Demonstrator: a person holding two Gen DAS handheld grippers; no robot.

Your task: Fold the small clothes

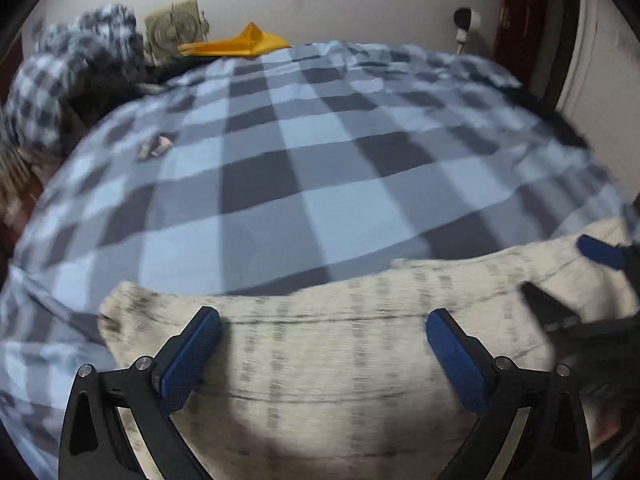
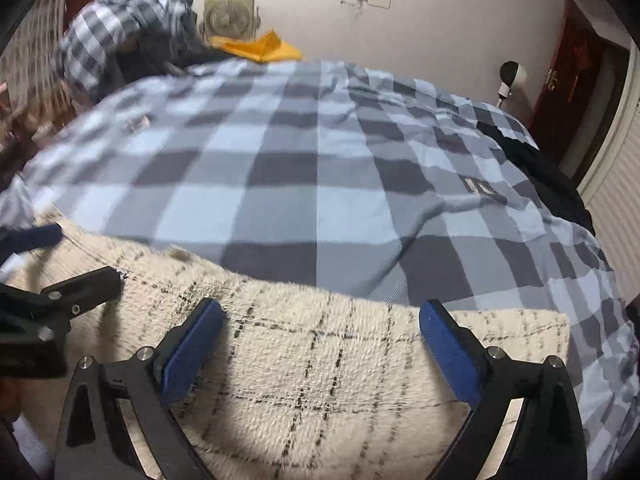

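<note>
- While both grippers hover empty, the checked bedcover (image 2: 320, 168) stretches ahead of them, evidently the folding surface.
- Cream fuzzy garment (image 2: 320, 360) with dark grid lines lies flat directly beneath both tools, probably spread for folding.
- Right gripper (image 2: 320, 340): jaws wide apart, nothing pinched, garment below.
- Left gripper (image 1: 324, 344): jaws likewise apart, nothing held, just beside its partner.
- Orange cloth (image 1: 244, 44) far ahead, by the wall.

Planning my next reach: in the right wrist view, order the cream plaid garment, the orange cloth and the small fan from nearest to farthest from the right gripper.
1. Cream plaid garment, directly under the open right gripper.
2. Orange cloth, far edge of the bed, left of centre.
3. Small fan, just behind it at the wall.
</note>
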